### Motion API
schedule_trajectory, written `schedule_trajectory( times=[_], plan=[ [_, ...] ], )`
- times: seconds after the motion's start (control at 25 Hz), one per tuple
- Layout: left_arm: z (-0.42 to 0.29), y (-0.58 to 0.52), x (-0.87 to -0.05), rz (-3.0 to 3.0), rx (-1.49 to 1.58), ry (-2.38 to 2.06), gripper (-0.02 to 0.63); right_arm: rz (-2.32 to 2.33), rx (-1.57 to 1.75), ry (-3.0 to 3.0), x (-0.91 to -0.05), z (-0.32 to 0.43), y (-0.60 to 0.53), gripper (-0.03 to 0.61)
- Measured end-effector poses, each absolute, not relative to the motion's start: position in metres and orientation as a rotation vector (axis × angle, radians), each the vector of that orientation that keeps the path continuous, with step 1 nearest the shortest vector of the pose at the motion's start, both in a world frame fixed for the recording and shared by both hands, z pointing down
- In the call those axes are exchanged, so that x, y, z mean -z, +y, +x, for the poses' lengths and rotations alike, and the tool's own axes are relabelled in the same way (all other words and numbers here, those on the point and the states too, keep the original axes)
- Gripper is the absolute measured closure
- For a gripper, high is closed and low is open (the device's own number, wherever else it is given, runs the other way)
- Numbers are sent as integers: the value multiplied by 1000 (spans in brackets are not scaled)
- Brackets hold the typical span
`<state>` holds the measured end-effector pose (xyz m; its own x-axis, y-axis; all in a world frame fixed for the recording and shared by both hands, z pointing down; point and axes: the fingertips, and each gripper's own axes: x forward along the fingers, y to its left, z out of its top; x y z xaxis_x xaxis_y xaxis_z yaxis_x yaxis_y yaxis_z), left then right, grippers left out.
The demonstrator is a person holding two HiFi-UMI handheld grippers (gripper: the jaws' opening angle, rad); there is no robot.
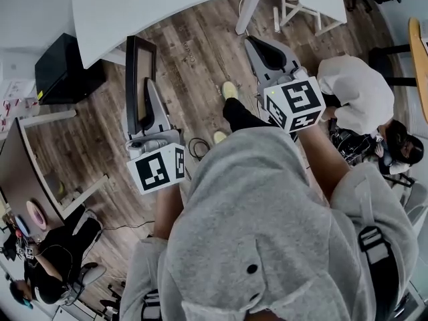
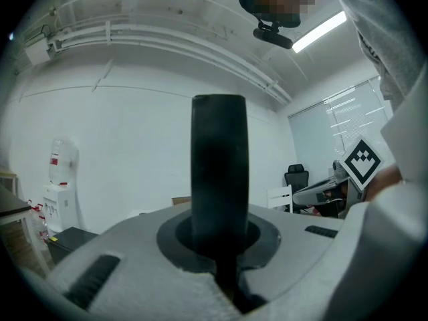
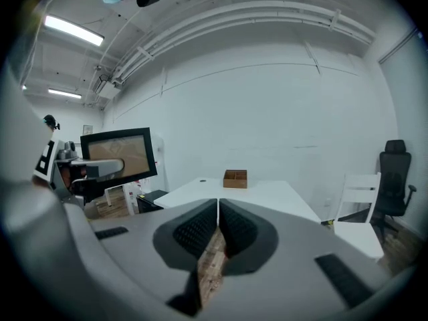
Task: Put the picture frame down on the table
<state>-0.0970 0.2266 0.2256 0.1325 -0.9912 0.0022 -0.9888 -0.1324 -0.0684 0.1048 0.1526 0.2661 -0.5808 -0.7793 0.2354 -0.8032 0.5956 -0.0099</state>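
A black picture frame (image 1: 139, 79) with a tan picture is held upright over the wood floor, short of the white table (image 1: 167, 5). My left gripper (image 1: 144, 116) is shut on its lower edge. In the left gripper view the frame (image 2: 219, 172) shows edge-on as a dark bar clamped at the left gripper (image 2: 219, 243). My right gripper (image 1: 259, 47) is shut and holds nothing, off to the right of the frame. From the right gripper (image 3: 218, 226), the frame (image 3: 119, 154) appears at left and the table (image 3: 234, 194) lies ahead.
A small wooden box (image 3: 235, 178) sits on the table's far end. A black cabinet (image 1: 63, 65) stands left of the table. One person (image 1: 358, 95) crouches at right, another (image 1: 53, 259) sits at lower left. A white chair (image 3: 358, 209) and a black office chair (image 3: 393, 179) stand at right.
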Motion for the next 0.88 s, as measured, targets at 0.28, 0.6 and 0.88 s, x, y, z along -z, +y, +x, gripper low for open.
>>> schedule_trajectory(
  times=[0.28,0.6,0.88],
  plan=[
    [-82,157,-233,-2316,129,2065,588,1257,-183,-2627,-278,114,84,549],
    [-69,105,-236,-2271,169,2125,588,1180,-205,-2667,-284,122,23,549],
    [-71,75,-233,-2226,189,2163,588,1117,-210,-2700,-287,115,-10,549]
  ],
)
